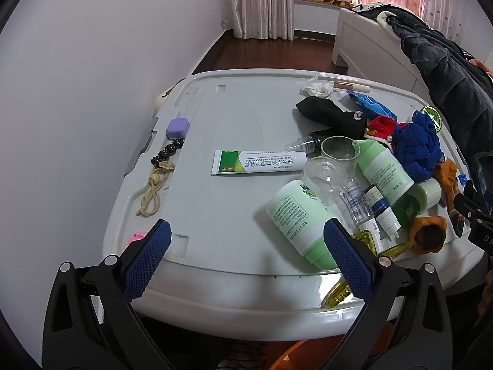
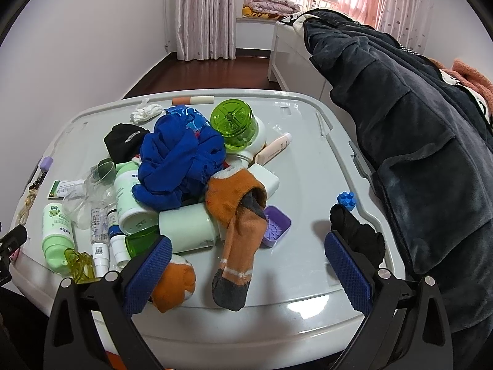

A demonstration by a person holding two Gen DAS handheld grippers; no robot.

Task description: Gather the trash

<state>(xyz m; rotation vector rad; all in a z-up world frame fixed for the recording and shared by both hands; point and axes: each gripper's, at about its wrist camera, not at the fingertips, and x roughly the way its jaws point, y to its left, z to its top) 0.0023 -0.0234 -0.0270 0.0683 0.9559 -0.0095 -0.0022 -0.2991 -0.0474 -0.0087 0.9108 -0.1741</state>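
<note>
A grey plastic lid carries a heap of clutter. A crumpled white tissue lies at the far edge; it also shows in the right wrist view. An ointment tube lies mid-lid. Green bottles, clear cups and small vials lie in the heap. My left gripper is open and empty above the near edge. My right gripper is open and empty above an orange sock.
A blue cloth, black socks, a green plastic wheel, a purple case, a blue brick and a bead string lie on the lid. A dark robe hangs at the right. A white wall stands left.
</note>
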